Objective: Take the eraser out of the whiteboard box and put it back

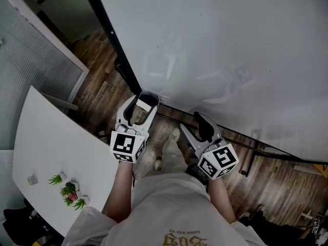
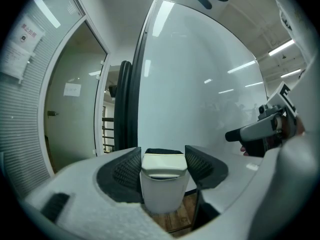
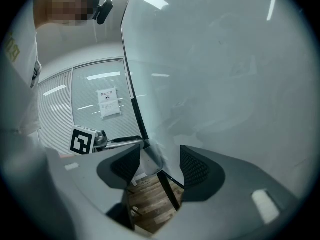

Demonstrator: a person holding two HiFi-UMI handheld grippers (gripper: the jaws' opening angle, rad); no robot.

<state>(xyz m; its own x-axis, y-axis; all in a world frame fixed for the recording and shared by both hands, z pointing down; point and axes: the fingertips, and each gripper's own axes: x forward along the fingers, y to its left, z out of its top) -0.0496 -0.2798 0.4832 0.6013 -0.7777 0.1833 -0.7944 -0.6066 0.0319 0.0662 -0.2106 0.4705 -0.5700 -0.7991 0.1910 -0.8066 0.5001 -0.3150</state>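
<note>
Left gripper (image 2: 162, 158) clamps the white eraser (image 2: 161, 186) beside the whiteboard (image 2: 200, 84).

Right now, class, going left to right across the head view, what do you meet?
Small plants on the white table → left claw, shut on the eraser → right claw, open and empty.

floor: dark wood planks (image 1: 97, 65), running from upper left to lower right under the whiteboard (image 1: 215, 45)
on floor, stand: whiteboard's dark side post (image 1: 115, 45); low dark bar (image 1: 241, 135) along the bottom edge, with a short foot (image 1: 248, 164) sticking out
on floor, person: two pale shoes (image 1: 168, 150), just in front of the bar
table: white top (image 1: 46, 142), lower left, bare over most of its surface
on table: cluster of small green plants (image 1: 68, 191); small pale block (image 1: 33, 179) near them, not touching
</note>
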